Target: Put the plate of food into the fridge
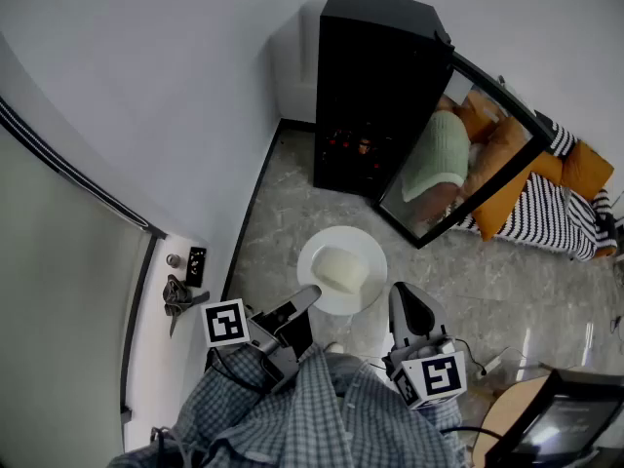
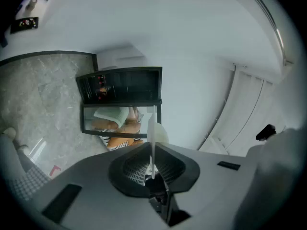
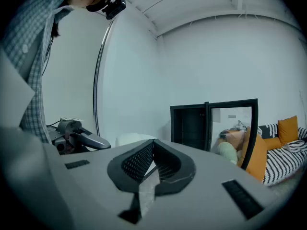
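The left gripper (image 1: pixel 308 297) is clamped on the near-left rim of the plate (image 1: pixel 322 242), carrying it roughly level above the floor so that the pale block of food (image 1: pixel 341 268) does not slide; the right gripper (image 1: pixel 401 294) is fully closed on nothing, just beside the plate's right rim, contact not determinable, likely reserved for the door; farther ahead, the black fridge (image 1: pixel 370 76) stands with its glass door (image 1: pixel 458 154) swung open, well apart from the plate, ready for loading.

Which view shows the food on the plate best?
The head view: the food sits whole on the plate. The left gripper view shows it side-on; the right gripper view, only a pale sliver.
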Demonstrator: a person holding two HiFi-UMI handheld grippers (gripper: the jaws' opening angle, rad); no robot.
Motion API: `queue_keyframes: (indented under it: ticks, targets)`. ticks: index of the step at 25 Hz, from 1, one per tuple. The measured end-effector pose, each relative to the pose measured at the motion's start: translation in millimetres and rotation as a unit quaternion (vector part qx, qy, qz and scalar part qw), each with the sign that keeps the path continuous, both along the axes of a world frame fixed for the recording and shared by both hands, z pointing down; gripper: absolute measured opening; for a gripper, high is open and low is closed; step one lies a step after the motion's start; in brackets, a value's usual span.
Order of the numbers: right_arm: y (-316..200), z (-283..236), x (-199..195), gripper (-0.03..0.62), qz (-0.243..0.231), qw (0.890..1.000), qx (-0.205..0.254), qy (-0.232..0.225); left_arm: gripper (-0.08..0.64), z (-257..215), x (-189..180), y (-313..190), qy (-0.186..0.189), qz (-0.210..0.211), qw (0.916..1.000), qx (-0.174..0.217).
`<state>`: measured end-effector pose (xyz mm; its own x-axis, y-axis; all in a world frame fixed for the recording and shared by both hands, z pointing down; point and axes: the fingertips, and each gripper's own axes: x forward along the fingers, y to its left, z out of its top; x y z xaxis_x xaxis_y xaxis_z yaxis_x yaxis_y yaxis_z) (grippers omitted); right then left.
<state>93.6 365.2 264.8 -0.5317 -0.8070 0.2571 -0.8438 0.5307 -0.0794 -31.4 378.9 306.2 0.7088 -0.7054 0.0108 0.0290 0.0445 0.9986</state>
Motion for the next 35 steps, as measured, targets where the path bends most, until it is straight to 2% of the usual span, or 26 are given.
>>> queue_keyframes:
  ticks: [6, 10, 13, 17, 20, 22, 23, 26, 27, 28, 29, 31, 35]
  targets:
    - [-0.7, -4.5, -5.6, 0.008, -0.004, 1.0, 0.01, -0.02, 0.025, 1.8, -1.2, -0.4, 0.002, 0.001, 1.0, 0.001]
    - [0.5, -1.0, -2.4, 0.008, -0.001, 1.0, 0.007, 0.0, 0.025, 1.2, -1.8, 0.2, 0.002, 0.001, 1.0, 0.001]
    - [1.9, 1.9, -2.7, 0.008, -0.002, 1.0, 0.004, -0.019, 0.025, 1.5, -3.0, 0.3, 0.004, 0.001, 1.0, 0.001]
    - [2.8, 11.4, -3.7, 0.009, 0.006, 0.997, -0.045, -0.06, 0.025, 3.0, -6.6, 1.6, 0.006, 0.003, 1.0, 0.001]
    - [3.8, 20.4, -6.8, 0.009, 0.014, 0.989, -0.097, -0.112, 0.025, 3.5, -9.7, 2.0, 0.007, 0.004, 1.0, 0.001]
    - [4.4, 26.8, -7.0, 0.009, 0.034, 0.973, -0.147, -0.177, 0.025, 4.0, -12.0, 2.4, 0.008, 0.005, 1.0, 0.001]
    - [4.2, 28.7, -6.9, 0.008, 0.045, 0.958, -0.175, -0.224, 0.025, 4.0, -13.1, 2.5, 0.008, 0.006, 1.0, 0.001]
    - [2.4, 29.1, -4.6, 0.009, 0.064, 0.9, -0.232, -0.364, 0.025, 3.6, -15.5, 1.6, 0.009, 0.009, 0.9999, 0.002]
    - [2.7, 29.8, -4.2, 0.011, 0.066, 0.884, -0.24, -0.396, 0.025, 4.2, -16.8, 1.8, 0.01, 0.01, 0.9999, 0.002]
    - [4.6, 31.2, -6.2, 0.033, 0.064, 0.872, -0.246, -0.417, 0.025, 5.7, -19.2, 3.0, 0.011, 0.011, 0.9999, 0.003]
    - [8.3, 33.2, -11.1, 0.071, 0.059, 0.866, -0.25, -0.429, 0.025, 8.4, -22.6, 5.4, 0.012, 0.013, 0.9998, 0.003]
    - [15.8, 37.5, -24.7, 0.101, 0.044, 0.862, -0.258, -0.433, 0.025, 13.8, -28.8, 9.9, 0.014, 0.018, 0.9997, 0.003]
    - [13.5, 40.0, -32.6, 0.104, 0.035, 0.862, -0.281, -0.42, 0.025, 9.2, -20.3, 4.5, 0.01, 0.029, 0.9995, 0.003]
